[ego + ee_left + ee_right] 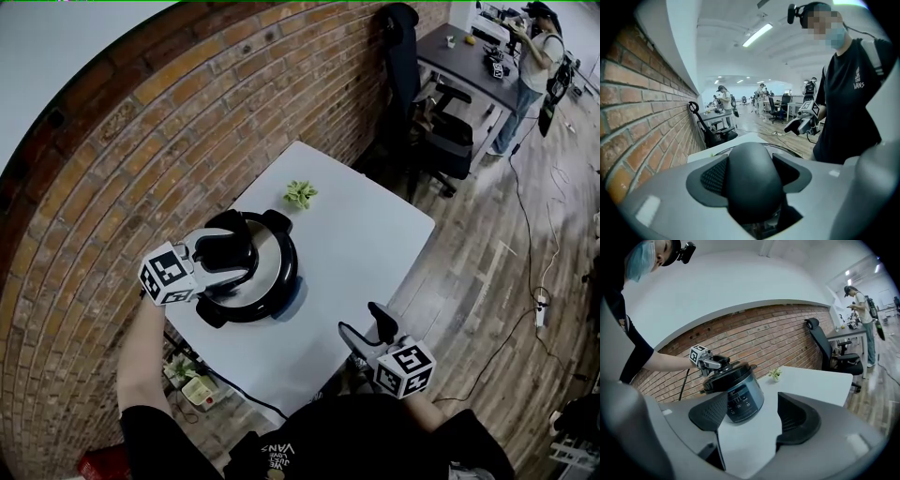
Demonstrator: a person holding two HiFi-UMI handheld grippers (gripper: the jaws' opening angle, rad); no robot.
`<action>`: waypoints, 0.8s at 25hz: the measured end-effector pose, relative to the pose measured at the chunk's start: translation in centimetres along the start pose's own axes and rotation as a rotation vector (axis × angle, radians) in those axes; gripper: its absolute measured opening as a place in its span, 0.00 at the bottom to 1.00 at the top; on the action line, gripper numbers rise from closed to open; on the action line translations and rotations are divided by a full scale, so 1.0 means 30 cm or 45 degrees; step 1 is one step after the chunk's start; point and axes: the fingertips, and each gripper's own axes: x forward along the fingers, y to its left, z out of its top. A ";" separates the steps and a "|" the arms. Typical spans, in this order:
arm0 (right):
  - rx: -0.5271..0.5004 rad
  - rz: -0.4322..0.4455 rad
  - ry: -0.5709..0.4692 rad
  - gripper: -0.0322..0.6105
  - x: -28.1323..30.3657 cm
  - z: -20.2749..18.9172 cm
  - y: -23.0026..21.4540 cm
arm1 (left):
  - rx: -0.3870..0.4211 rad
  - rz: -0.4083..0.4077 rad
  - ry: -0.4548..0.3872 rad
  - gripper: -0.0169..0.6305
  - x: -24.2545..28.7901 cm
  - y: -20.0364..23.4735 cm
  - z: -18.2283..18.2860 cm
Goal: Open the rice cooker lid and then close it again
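Note:
A rice cooker point(281, 286) with a steel body and a black lid point(272, 246) stands on the white table point(375, 225) near the brick wall. My left gripper point(228, 255) is shut on the lid's black handle point(751, 187), which fills the gap between the pads point(715, 176). In the right gripper view the lid point(729, 373) sits on the cooker point(743, 397), with the left gripper point(708, 363) on top. My right gripper point(366, 328) hangs open and holds nothing at the table's near edge, well to the right of the cooker. Its jaws point(752, 416) face the cooker's control panel.
A small potted plant point(300, 194) stands on the table behind the cooker. A brick wall point(141, 159) runs along the left. A black office chair point(441, 136) and a desk stand beyond the table, with a person point(536, 56) there. A power cord point(234, 389) hangs below the table's front.

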 end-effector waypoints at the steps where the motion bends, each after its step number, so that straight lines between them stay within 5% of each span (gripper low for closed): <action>1: -0.001 -0.001 -0.001 0.56 -0.001 0.001 0.002 | -0.008 0.011 0.001 0.49 0.001 0.002 0.001; 20: 0.001 0.049 -0.020 0.55 0.029 0.033 0.012 | -0.122 0.247 -0.083 0.47 -0.108 0.038 0.086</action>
